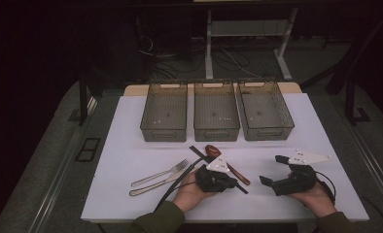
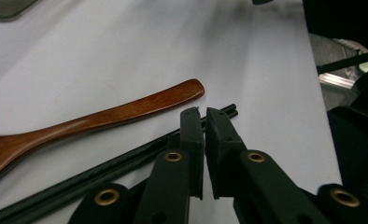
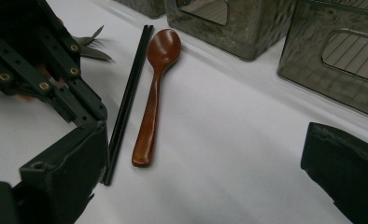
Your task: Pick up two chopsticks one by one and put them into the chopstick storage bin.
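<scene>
Chopsticks (image 2: 102,164) lie just under the nearly closed left tool (image 2: 204,112), beside spoon (image 2: 93,119).

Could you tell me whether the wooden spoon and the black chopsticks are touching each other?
Apart. The right gripper view shows a strip of white table between the wooden spoon and the black chopsticks along their whole length; the left gripper view shows that gap too.

Bare white desk (image 1: 131,145) lying open left of the silver fork (image 1: 161,173), three smoky plastic bins (image 1: 216,116) blocking the far side
</scene>
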Available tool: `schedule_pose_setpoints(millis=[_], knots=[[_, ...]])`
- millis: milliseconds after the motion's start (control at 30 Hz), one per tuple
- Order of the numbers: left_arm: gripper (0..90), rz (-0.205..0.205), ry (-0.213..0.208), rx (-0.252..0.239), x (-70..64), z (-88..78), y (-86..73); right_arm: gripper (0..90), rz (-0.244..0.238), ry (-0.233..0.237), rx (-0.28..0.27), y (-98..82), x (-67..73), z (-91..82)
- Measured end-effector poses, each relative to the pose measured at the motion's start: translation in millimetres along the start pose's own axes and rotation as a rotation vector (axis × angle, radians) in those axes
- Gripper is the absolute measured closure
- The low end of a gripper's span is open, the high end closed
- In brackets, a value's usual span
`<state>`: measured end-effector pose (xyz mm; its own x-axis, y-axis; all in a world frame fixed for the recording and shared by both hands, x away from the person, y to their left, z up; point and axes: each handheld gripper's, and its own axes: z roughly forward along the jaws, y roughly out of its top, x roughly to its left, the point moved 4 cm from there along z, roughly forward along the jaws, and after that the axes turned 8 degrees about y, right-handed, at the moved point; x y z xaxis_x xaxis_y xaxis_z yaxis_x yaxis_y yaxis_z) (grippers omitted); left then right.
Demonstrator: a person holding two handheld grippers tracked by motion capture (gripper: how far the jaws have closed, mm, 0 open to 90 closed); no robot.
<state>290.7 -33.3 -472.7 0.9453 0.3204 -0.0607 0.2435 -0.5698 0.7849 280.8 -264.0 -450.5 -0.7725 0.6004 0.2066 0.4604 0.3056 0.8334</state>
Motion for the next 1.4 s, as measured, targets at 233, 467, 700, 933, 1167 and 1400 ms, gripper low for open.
schedule_pose_setpoints(millis=[233,467,700,933,1167,1400], knots=[[72.6,-0.055,0.010,-0.043,9.5,-33.1,-9.2,0.7,0.001,-0.002,0.015,-1.0,2.0,1.9],[58.3,-0.093,0.046,-0.088,18.2,-71.9,-29.1,0.7,0.005,-0.004,0.034,-1.6,4.4,5.1],[44.0,-0.140,0.120,-0.164,27.6,-104.7,-47.0,0.7,0.010,-0.001,0.042,-2.0,4.5,6.9],[32.0,-0.164,0.167,-0.189,33.9,-131.2,-65.6,0.7,0.018,0.017,0.055,0.9,7.3,13.5],[14.9,-0.178,0.245,-0.201,39.2,-143.0,-77.4,0.7,0.023,0.026,0.056,2.9,8.8,18.0],[5.2,-0.189,0.268,-0.190,43.7,-142.4,-76.9,5.0,0.019,0.048,0.060,8.2,13.4,24.9]])
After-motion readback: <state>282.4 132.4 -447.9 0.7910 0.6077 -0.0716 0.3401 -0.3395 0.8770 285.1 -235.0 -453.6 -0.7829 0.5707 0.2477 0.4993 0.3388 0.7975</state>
